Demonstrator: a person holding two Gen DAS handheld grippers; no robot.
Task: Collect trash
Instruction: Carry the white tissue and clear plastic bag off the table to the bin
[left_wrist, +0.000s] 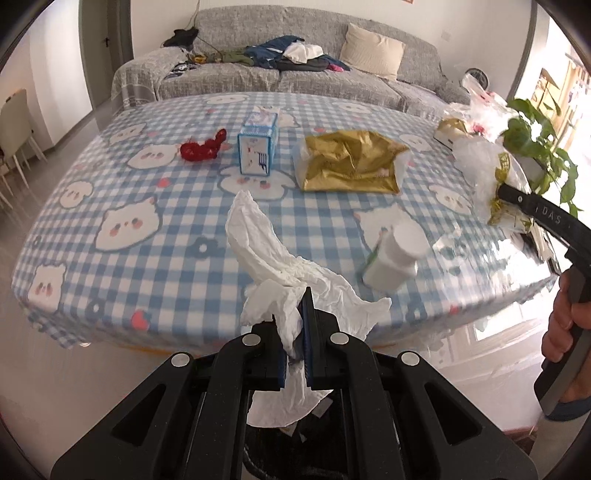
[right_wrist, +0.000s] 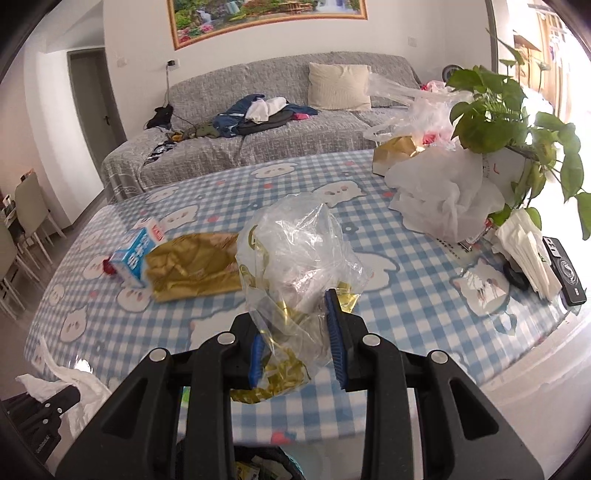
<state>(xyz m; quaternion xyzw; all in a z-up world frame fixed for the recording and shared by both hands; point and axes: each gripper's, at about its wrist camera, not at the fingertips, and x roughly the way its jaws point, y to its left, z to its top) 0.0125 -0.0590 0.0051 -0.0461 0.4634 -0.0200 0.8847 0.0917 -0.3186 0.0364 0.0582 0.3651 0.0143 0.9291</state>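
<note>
Both grippers loaded, table edge below them — carry-to-bin step.

Left gripper (left_wrist: 295, 325) jaws together, clamped on crumpled white paper tissue (left_wrist: 273, 258), soft, limp. Right gripper (right_wrist: 295, 332) jaws part-closed on crinkly clear plastic bag with gold foil scraps (right_wrist: 295, 251), springy. Both loads hang over the near edge of the blue-checked glossy tablecloth (left_wrist: 147, 229). Next move, I'd judge: get over a bin, release. Gold foil wrapper (left_wrist: 351, 162) and blue-white milk carton (left_wrist: 256, 147) lie farther in, uncollected.

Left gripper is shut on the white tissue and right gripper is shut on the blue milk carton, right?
Not quite. The left gripper does clamp the white tissue, but the right wrist view shows the right gripper shut on a clear plastic bag; the blue carton lies on the table.
</note>
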